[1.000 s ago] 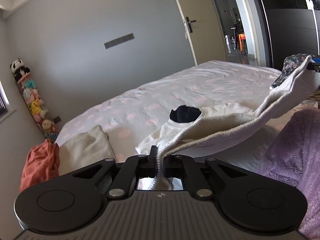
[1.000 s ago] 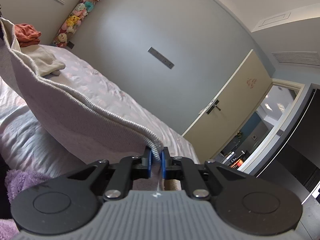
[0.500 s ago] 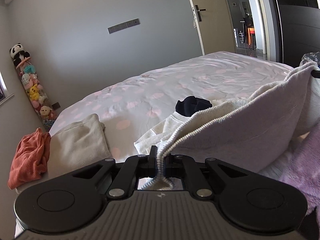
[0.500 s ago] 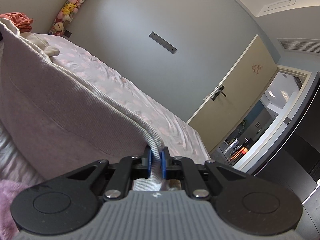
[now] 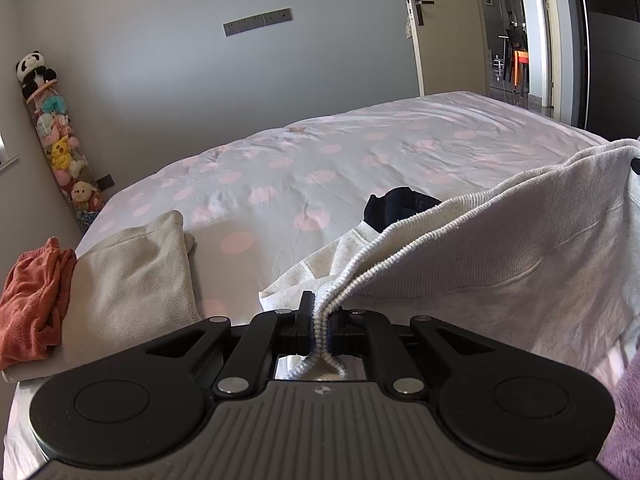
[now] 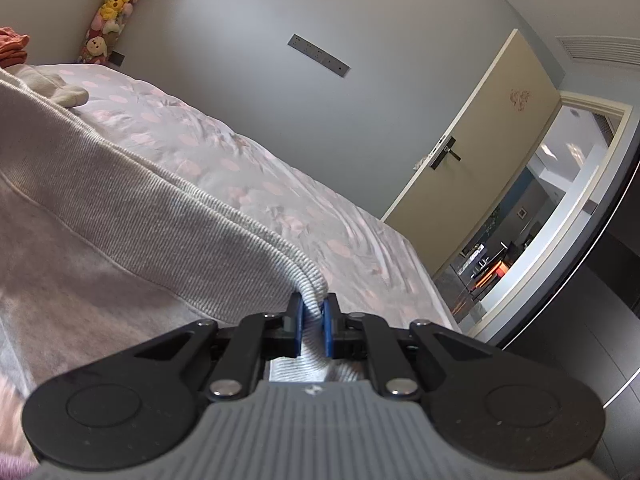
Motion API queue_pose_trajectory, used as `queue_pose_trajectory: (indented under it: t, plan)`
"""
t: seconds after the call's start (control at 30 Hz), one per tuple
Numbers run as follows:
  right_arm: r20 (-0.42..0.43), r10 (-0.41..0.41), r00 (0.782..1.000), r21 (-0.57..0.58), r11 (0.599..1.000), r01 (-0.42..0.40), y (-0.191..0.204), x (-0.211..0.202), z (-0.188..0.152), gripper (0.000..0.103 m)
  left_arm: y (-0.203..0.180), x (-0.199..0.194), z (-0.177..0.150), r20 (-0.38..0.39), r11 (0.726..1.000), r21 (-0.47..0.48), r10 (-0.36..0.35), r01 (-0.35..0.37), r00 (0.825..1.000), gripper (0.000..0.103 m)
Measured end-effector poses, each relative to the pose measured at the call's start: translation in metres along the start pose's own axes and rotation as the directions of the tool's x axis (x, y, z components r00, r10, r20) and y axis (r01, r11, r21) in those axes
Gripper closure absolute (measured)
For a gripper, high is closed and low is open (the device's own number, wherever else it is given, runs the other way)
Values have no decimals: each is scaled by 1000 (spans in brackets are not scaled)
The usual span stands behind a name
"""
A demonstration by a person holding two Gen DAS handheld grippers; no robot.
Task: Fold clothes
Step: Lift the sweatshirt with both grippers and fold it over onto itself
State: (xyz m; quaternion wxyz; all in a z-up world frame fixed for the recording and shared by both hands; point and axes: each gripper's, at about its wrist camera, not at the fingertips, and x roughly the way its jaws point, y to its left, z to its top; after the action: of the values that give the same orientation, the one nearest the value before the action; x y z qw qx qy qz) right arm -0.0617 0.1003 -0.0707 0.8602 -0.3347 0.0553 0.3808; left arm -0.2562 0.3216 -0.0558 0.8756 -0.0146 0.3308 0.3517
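Left wrist view, sweater (image 5: 500, 256): pale grey, ribbed hem stretched above the bed (image 5: 360, 160)
Left tool (image 5: 319, 326): clamped on hem, six o'clock
Right tool (image 6: 312, 320): pinching hem too
Beige towel (image 5: 132, 276): nine o'clock, beside orange cloth (image 5: 34, 300)

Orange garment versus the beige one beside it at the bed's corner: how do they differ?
The orange garment lies bunched and wrinkled at the very edge; the beige garment lies flat and smooth, apparently folded. The beige one covers more of the bed than the orange one. Both rest there side by side, untouched.
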Motion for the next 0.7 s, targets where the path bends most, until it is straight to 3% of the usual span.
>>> queue_pose_trajectory:
  t: [0.5,0.7]
  plan:
    - [9,2,1000,-15,1000,-2,-2,89,34,92,19,77,48,-54,998,51,-27,30,998,99]
    - [-11,14,1000,-28,999,-15,-1,150,49,92,21,132,75,-116,993,109,-31,44,993,99]
